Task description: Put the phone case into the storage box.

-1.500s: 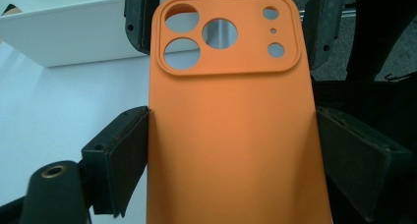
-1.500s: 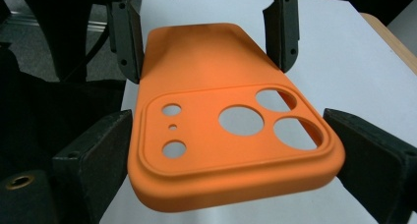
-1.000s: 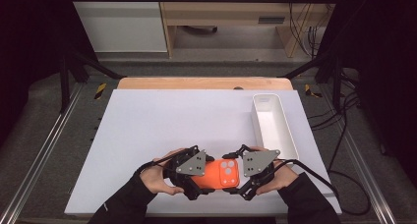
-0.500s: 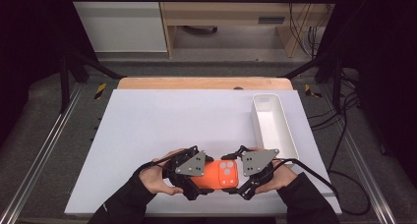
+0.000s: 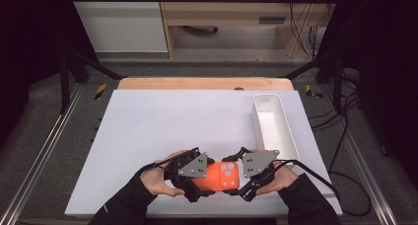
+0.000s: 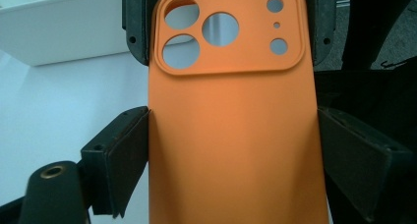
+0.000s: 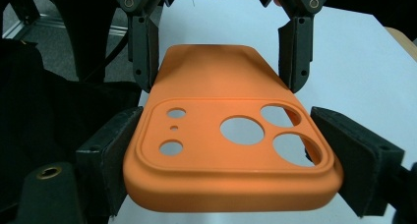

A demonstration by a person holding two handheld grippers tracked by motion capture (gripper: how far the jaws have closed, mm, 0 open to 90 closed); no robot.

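1. High view: the orange case [image 5: 220, 177] is held above the near edge of the table [image 5: 162, 121] between the left gripper [image 5: 197, 178] and right gripper [image 5: 242, 181].
2. Left gripper view: its jaws clamp the case's plain end.
3. Right gripper view: its jaws, just closed, clamp the camera end.

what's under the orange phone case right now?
Through the camera cutouts of the orange phone case, white table and a corner of the white bin show. Left gripper and right gripper clamp its ends. Everything beneath its solid back is covered.
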